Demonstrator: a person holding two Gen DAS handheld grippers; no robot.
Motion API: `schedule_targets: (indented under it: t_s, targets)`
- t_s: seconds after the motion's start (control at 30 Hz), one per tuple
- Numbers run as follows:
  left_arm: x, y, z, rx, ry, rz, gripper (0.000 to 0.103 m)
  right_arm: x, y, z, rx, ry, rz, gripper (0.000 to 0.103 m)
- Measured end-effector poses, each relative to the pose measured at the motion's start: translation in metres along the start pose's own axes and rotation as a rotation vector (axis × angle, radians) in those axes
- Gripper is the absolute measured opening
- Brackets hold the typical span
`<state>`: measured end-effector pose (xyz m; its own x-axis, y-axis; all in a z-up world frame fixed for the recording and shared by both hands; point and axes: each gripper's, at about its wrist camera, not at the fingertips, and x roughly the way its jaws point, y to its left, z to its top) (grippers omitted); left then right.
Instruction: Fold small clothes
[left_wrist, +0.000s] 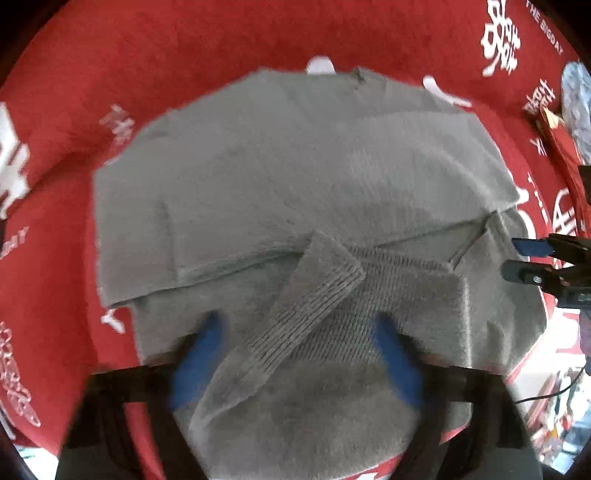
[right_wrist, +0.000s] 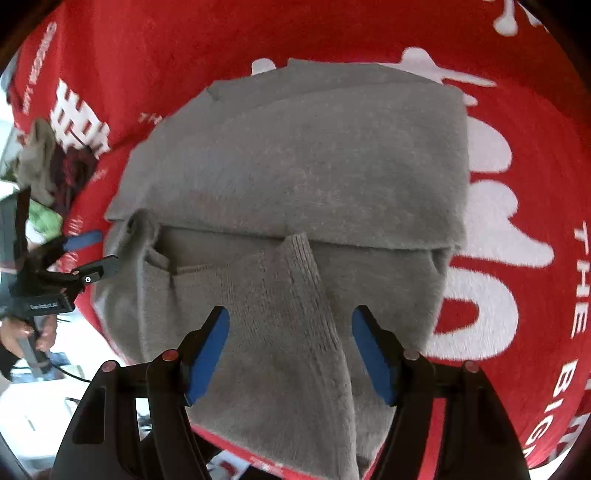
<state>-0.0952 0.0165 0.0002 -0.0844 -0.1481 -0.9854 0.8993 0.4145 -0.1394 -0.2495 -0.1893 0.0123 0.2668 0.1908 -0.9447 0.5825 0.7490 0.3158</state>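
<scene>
Your grey sweater (left_wrist: 295, 177) lies half-folded on the red printed cloth (left_wrist: 184, 40), sleeves crossed over its middle. Both tongs, left gripper (left_wrist: 295, 354) and right gripper (right_wrist: 290, 350), hover parted, holding nothing. Pinch the near hem evenly at both corners (mind those loose sleeves). A clothes pile (right_wrist: 48, 162) sits aside.

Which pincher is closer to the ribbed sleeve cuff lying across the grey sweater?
It looks like the left. The left gripper straddles the ribbed cuff with open jaws, while the right gripper hangs open lower along that sleeve, further from its cuff.
</scene>
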Motion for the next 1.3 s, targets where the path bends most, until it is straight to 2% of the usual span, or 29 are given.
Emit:
schedule_targets:
  t_s: [0.03, 0.07, 0.1, 0.13, 0.23, 0.33, 0.4, 0.5, 0.6, 0.7, 0.8, 0.9, 0.97, 1.0, 1.03, 1.07, 1.1, 1.17, 1.2, 1.23, 1.3]
  targets:
    - [0.008, 0.002, 0.000, 0.008, 0.033, 0.000, 0.014, 0.005, 0.001, 0.000, 0.003, 0.020, -0.021, 0.054]
    - [0.010, 0.005, -0.001, 0.015, 0.042, -0.007, 0.012, 0.008, 0.003, -0.001, 0.000, 0.027, -0.050, 0.034]
    - [0.005, 0.009, -0.002, 0.017, 0.020, -0.032, 0.007, 0.007, 0.008, -0.003, -0.013, 0.019, -0.090, 0.007]
    - [-0.005, 0.016, -0.004, 0.007, -0.007, -0.074, 0.007, 0.004, 0.012, -0.005, -0.019, 0.014, -0.098, 0.006]
    - [-0.037, 0.038, -0.007, -0.052, -0.072, -0.118, 0.007, -0.020, 0.027, -0.015, -0.058, -0.050, -0.170, 0.006]
    - [-0.072, 0.058, -0.002, -0.093, -0.147, -0.128, 0.007, -0.050, 0.034, -0.017, -0.049, -0.129, -0.198, 0.006]
    - [-0.087, 0.066, 0.005, -0.104, -0.187, -0.128, 0.007, -0.074, 0.034, -0.008, -0.034, -0.201, -0.219, 0.006]
    - [-0.104, 0.081, 0.031, -0.109, -0.267, -0.113, 0.007, -0.101, 0.028, 0.024, -0.016, -0.291, -0.241, 0.006]
    - [-0.097, 0.090, 0.065, -0.137, -0.311, -0.089, 0.007, -0.104, 0.018, 0.070, -0.011, -0.342, -0.249, 0.006]
    - [-0.071, 0.101, 0.102, -0.165, -0.321, -0.050, 0.007, -0.082, 0.007, 0.118, -0.011, -0.347, -0.261, 0.006]
    - [-0.035, 0.108, 0.124, -0.192, -0.273, -0.007, 0.007, -0.047, -0.007, 0.150, -0.004, -0.300, -0.266, 0.006]
    - [-0.002, 0.114, 0.133, -0.217, -0.211, 0.039, 0.007, -0.013, -0.024, 0.165, 0.036, -0.242, -0.264, 0.006]
    - [0.011, 0.119, 0.132, -0.246, -0.189, 0.097, 0.008, 0.005, -0.035, 0.168, 0.072, -0.198, -0.252, 0.006]
    - [0.014, 0.125, 0.131, -0.266, -0.172, 0.113, 0.011, 0.011, -0.040, 0.168, 0.089, -0.181, -0.248, 0.007]
    - [0.014, 0.129, 0.130, -0.283, -0.166, 0.133, 0.025, 0.015, -0.046, 0.168, 0.115, -0.163, -0.239, 0.007]
    - [0.011, 0.134, 0.128, -0.299, -0.164, 0.182, 0.035, 0.014, -0.051, 0.167, 0.135, -0.164, -0.237, 0.013]
    - [0.003, 0.139, 0.126, -0.310, -0.174, 0.243, 0.051, 0.009, -0.056, 0.164, 0.170, -0.179, -0.246, 0.025]
    - [-0.012, 0.144, 0.122, -0.314, -0.193, 0.295, 0.052, -0.006, -0.067, 0.155, 0.245, -0.192, -0.283, 0.029]
    - [-0.020, 0.147, 0.119, -0.316, -0.196, 0.272, 0.052, -0.014, -0.071, 0.150, 0.272, -0.199, -0.287, 0.029]
    - [-0.030, 0.147, 0.114, -0.321, -0.203, 0.219, 0.052, -0.026, -0.073, 0.140, 0.297, -0.223, -0.265, 0.029]
    - [-0.039, 0.138, 0.104, -0.303, -0.202, 0.137, 0.052, -0.043, -0.069, 0.121, 0.300, -0.265, -0.181, 0.027]
